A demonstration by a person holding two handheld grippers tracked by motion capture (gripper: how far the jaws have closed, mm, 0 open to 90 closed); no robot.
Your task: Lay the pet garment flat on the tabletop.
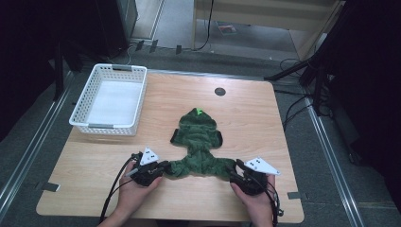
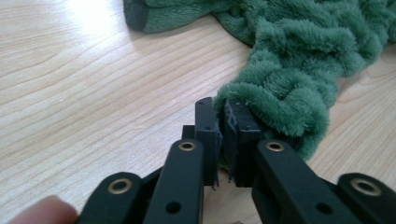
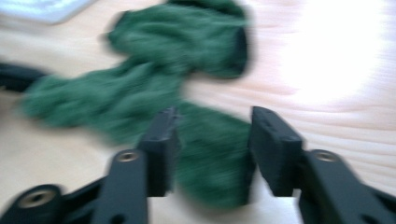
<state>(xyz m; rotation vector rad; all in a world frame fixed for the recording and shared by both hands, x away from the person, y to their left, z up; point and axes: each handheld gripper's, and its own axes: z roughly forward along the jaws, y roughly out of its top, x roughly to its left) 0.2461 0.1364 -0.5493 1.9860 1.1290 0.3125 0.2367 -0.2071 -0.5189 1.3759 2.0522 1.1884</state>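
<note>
Green fleece garment (image 1: 198,144) was spread flat on counter (image 1: 94,165), near edge. Judged light, soft, floppy; best gripped at hem corners. Left hand-held gripper (image 2: 223,122) was clamped on left corner. Right hand-held gripper (image 3: 210,140) was half open, fabric between jaws, not pinched.

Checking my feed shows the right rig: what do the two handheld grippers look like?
Both the left gripper and right gripper are black, each topped by a grey three-cornered plate with dark dots. Their jaws are black bars with brass-coloured rivets. A black cable trails from each. The forearms are bare, no sleeves.
</note>
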